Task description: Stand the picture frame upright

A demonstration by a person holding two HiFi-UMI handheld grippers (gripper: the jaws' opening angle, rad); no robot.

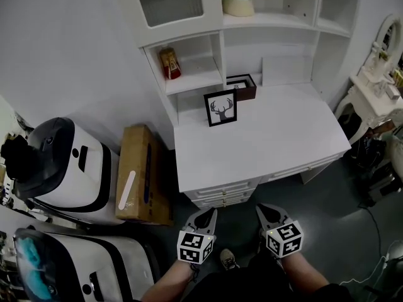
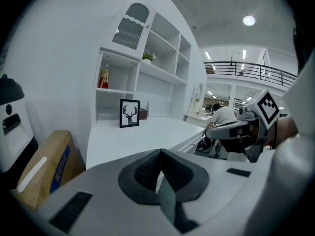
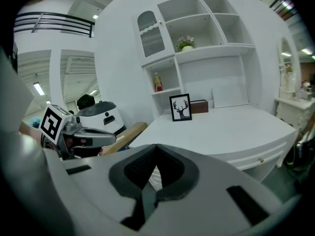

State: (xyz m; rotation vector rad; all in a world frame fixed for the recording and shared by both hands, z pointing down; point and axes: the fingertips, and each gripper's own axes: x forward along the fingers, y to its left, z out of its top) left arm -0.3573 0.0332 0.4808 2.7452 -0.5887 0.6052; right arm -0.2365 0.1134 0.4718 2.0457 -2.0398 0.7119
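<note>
A white desk [image 1: 277, 137] with a shelf unit [image 1: 189, 74] on its back edge fills the middle and top of the head view. Its top is bare apart from two things at the back left. In the lower left of that view stand two white, black-trimmed machines [image 1: 69, 168], and a carton [image 1: 141, 175] leans between them and the desk's side.

The frame [image 1: 221, 107], black-edged with a deer print, stands upright on the desk near the back left corner, just in front of the shelf unit, its face turned to the front. Both gripper views show it the same way: on its lower edge and about vertical [image 2: 130, 113] [image 3: 180, 107]. A brown box [image 1: 244, 85] sits just behind it to the right. A red bottle [image 1: 170, 63] is in a cubby above, and a plant pot [image 1: 239, 5] is on the top shelf.

At the bottom centre of the head view, below the desk's front edge and over the floor, are the left gripper [image 1: 205, 216] and the right gripper [image 1: 267, 211]. Each has its jaws pressed together with nothing between them, and both are well apart from the frame.

By the look of it the task is done: the frame is already up and free of any grip, and I see nothing left but to confirm it is steady.
</note>
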